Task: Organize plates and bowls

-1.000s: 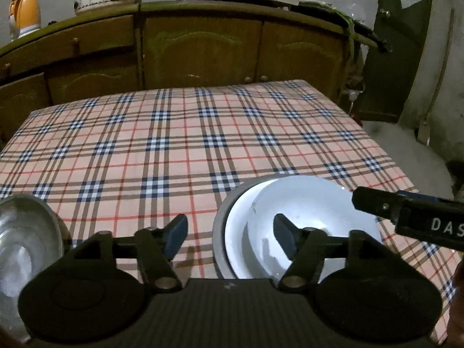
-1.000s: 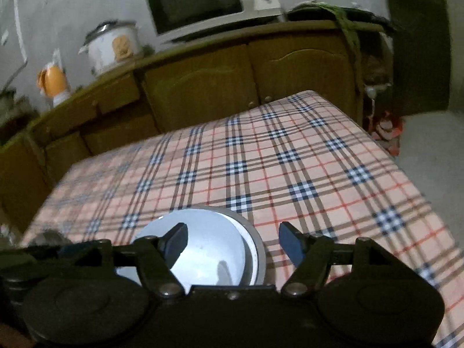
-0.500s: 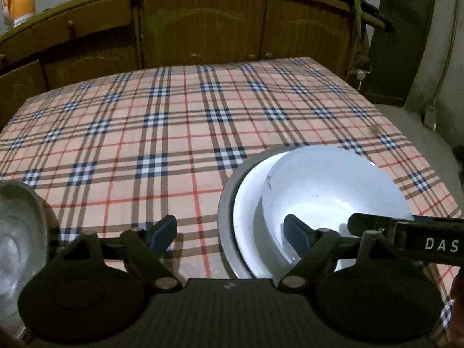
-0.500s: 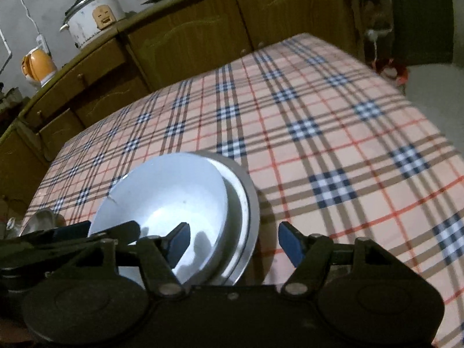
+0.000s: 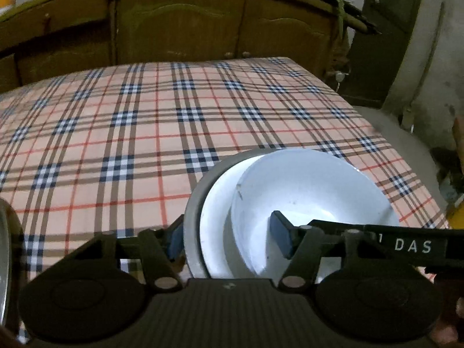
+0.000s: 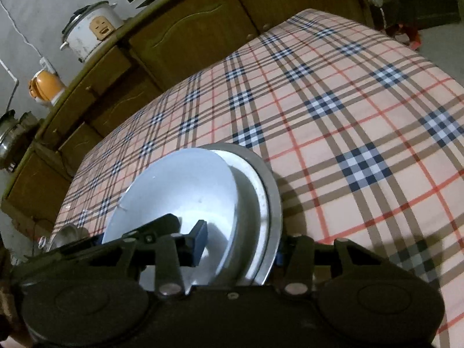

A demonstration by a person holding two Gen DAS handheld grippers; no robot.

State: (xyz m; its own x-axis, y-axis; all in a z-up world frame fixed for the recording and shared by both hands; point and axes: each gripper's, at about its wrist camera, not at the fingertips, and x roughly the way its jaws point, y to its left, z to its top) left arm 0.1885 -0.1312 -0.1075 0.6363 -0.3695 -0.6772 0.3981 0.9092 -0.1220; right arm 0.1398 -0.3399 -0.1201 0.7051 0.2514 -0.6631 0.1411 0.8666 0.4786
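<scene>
- While you hold both tools low at the near edge of the tabletop (image 5: 150, 133), a white bowl (image 5: 313, 191) sits nested inside a wider grey metal plate (image 5: 192, 217) on the plaid cloth.
- Your left tool (image 5: 229, 239) is spread wide, gripping nothing; its left finger lies outside the plate's left rim, and its right finger reaches over the inside of the bowl.
- Your right tool (image 6: 240, 246) is also spread wide and straddles the same stack: its left finger hangs over the white bowl (image 6: 179, 191), and its right finger is mostly hidden behind the rim of the grey metal plate (image 6: 272, 191).
- From the right wrist view, the bowl sits off-centre in the plate, towards the plate's left side.
- A second metal bowl (image 5: 5, 258) shows at the far left edge of the left wrist view, well apart from the stack.
- Beyond the tabletop stands a row of brown wooden cabinets (image 6: 185, 34).
- On top of them sit a white rice cooker (image 6: 90, 32) and an orange kettle (image 6: 46, 87).
</scene>
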